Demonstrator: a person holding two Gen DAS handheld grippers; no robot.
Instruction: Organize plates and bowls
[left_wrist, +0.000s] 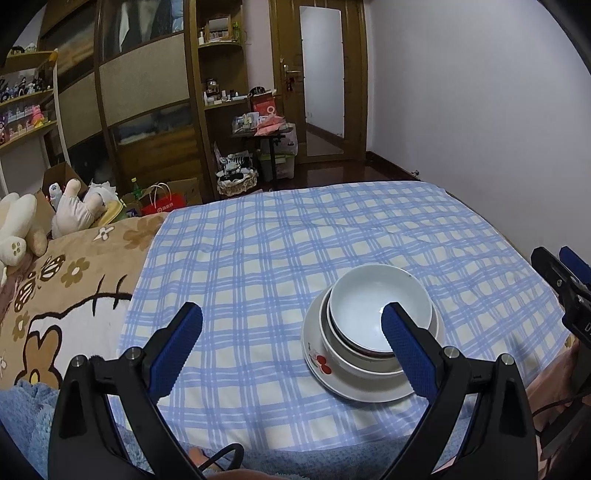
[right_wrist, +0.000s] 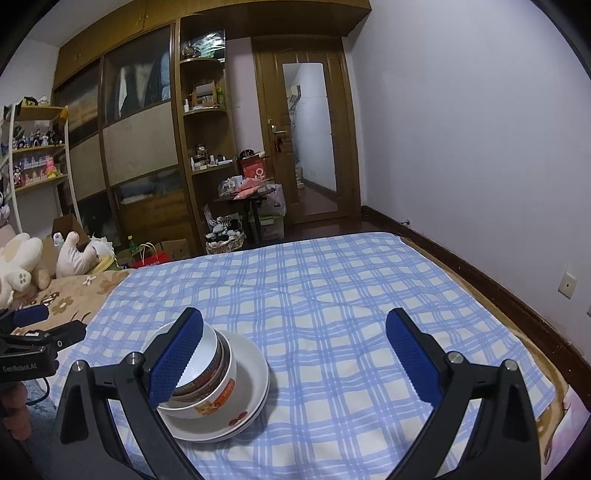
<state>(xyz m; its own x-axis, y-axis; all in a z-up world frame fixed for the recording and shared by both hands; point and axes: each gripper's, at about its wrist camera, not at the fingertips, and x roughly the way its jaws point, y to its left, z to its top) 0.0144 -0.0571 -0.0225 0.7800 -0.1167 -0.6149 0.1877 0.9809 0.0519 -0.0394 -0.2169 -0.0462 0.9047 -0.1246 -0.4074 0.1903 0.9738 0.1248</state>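
A stack of dishes rests on the blue checked cloth (left_wrist: 258, 258): white bowls (left_wrist: 373, 314) nested inside each other on white plates (left_wrist: 332, 380) with red fruit prints. In the right wrist view the same bowls (right_wrist: 210, 373) sit on the plates (right_wrist: 251, 391) at lower left. My left gripper (left_wrist: 291, 343) is open with nothing between its fingers; the stack lies just behind its right finger (left_wrist: 406, 354). My right gripper (right_wrist: 295, 354) is open too and holds nothing; its left finger (right_wrist: 177, 358) stands in front of the bowls. The right gripper's tip (left_wrist: 565, 280) shows at the left wrist view's right edge.
The cloth covers a bed with a brown cartoon blanket (left_wrist: 66, 280) and plush toys (left_wrist: 22, 229) to the left. Beyond the bed stand a wardrobe (left_wrist: 147, 96), shelves, a cluttered side table (left_wrist: 266, 129) and a door (left_wrist: 321, 81). A wall (right_wrist: 480, 147) runs along the right.
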